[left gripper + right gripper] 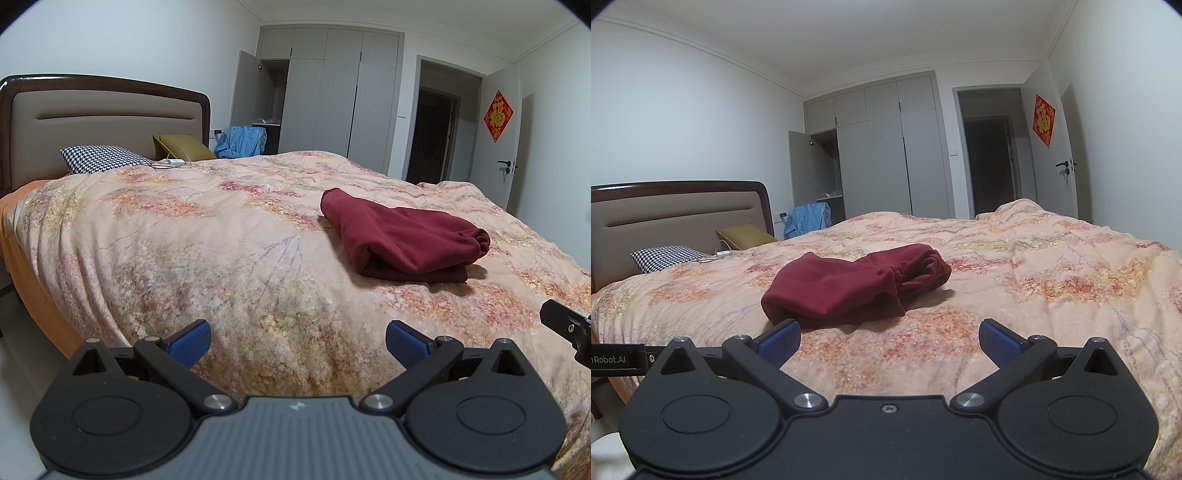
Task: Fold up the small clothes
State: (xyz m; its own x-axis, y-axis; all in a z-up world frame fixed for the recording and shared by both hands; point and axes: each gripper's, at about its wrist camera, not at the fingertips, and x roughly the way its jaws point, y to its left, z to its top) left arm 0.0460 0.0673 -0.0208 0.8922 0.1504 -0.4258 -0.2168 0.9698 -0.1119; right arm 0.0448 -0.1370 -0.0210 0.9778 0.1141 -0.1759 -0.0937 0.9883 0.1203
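Burgundy garment (402, 236) lies folded in a thick bundle on the floral quilt (221, 258) of the bed, ahead of both grippers and touched by neither. Nearest the camera, the left gripper (298, 341) hovers over the quilt's near edge with its jaws wide apart and nothing between the blue pads (190, 341); the garment sits ahead and to its right. The right gripper (889, 341) likewise has its jaws spread and holds nothing, with the bundle just beyond its left pad. Farther back, a houndstooth pillow (103, 158) and an olive cushion (181, 147) rest against the padded headboard (107, 118). Beyond the bed stand a grey wardrobe (332, 92) with one door open and a white door (500, 133) bearing a red decoration (498, 115).
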